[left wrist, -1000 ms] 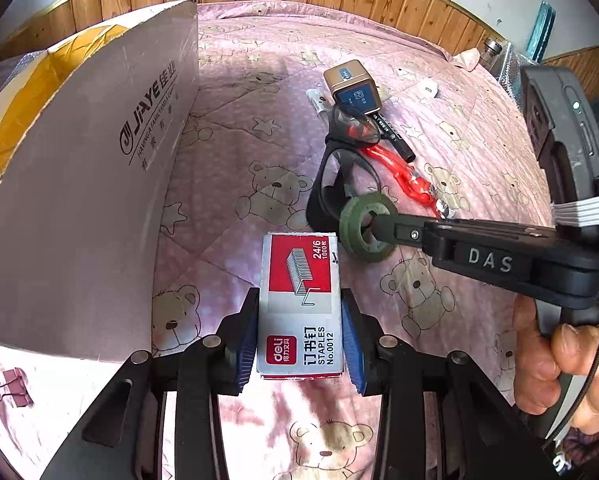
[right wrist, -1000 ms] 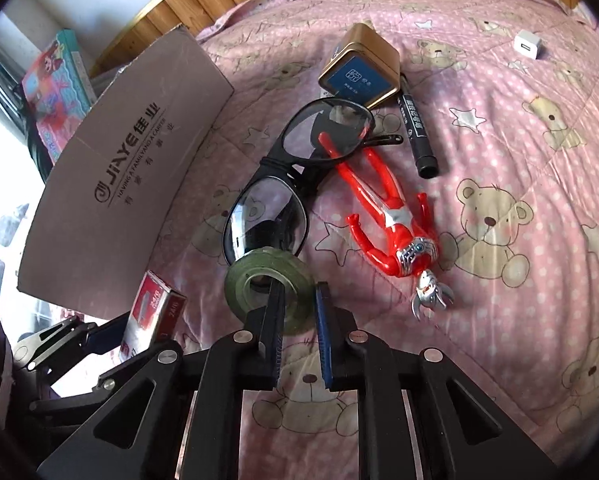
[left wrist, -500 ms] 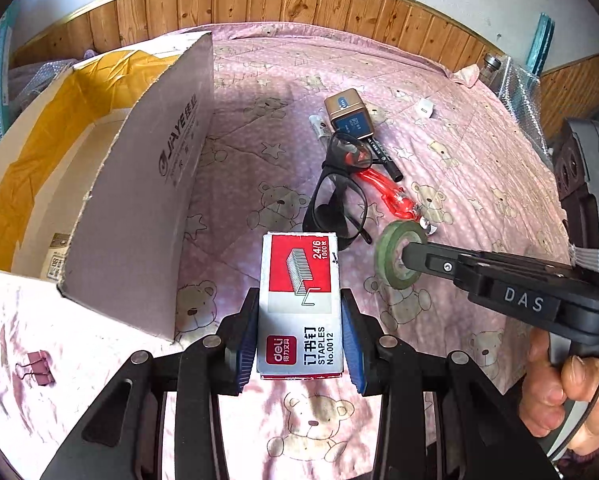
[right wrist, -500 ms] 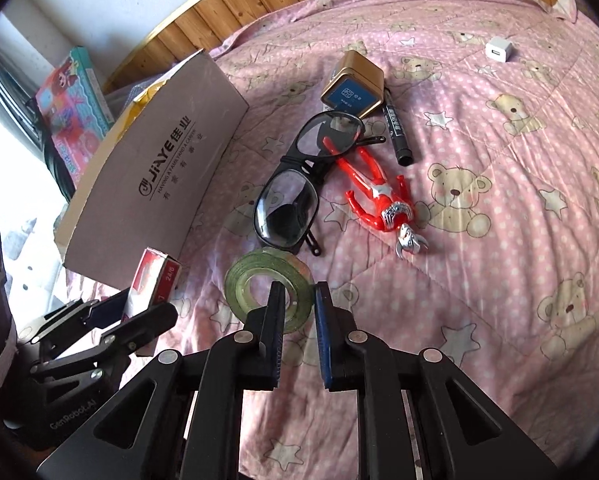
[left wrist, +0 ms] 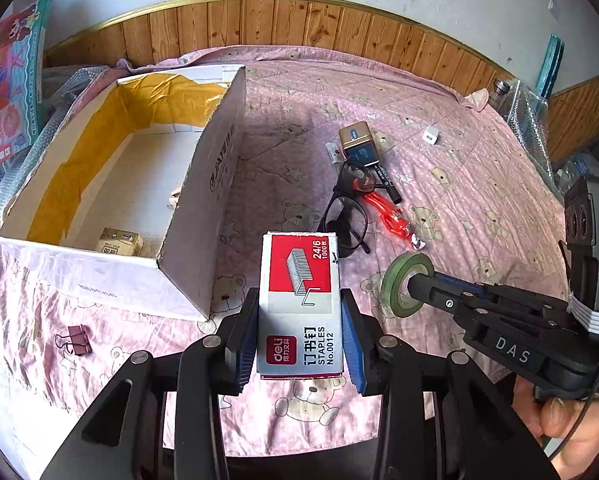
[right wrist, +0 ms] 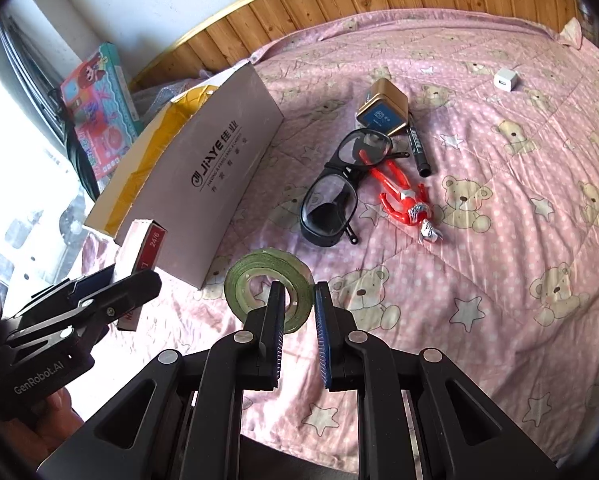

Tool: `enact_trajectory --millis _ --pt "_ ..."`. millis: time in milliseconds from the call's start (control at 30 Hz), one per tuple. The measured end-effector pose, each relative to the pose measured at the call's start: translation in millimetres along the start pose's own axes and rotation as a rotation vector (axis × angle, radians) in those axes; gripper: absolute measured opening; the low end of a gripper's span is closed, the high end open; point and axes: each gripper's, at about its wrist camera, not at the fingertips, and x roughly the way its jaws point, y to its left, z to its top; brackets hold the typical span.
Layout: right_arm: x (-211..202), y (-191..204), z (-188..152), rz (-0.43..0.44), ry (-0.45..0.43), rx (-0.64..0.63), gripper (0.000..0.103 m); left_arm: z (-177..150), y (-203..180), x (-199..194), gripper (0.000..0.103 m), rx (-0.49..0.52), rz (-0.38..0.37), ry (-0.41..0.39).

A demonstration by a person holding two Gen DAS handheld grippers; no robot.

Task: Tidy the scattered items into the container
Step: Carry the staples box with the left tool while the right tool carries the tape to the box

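Jaws: my left gripper (left wrist: 299,334) pinches the red-and-white cardboard staple box (left wrist: 300,300); right gripper (right wrist: 297,320) pinches the green tape roll (right wrist: 268,289). The open white cardboard container (left wrist: 111,264) lies upper left, nearer my left.

A home bedroom: a pink teddy-bear quilt (right wrist: 499,240) fills most of both frames, wood wainscot panelling (left wrist: 299,24) under a white wall runs along the top, and a children's toy box (right wrist: 99,108) stands upper left.

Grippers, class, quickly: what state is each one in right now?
Left gripper: shut on the staples box.
Right gripper: shut on the green tape roll, one finger through its hole.
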Motion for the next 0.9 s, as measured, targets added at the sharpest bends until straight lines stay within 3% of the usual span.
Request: enact_trajectory --millis 367,900 --pt "-12 25 1 0.001 -0.024 -0.05 0.015 10 22 -43 0.039 -0.052 0.05 -0.102" --pt "-28 74 17 0.033 -0.059 -0.151 0.015 14 46 -71 0.039 -0.105 0.063 -0.161"
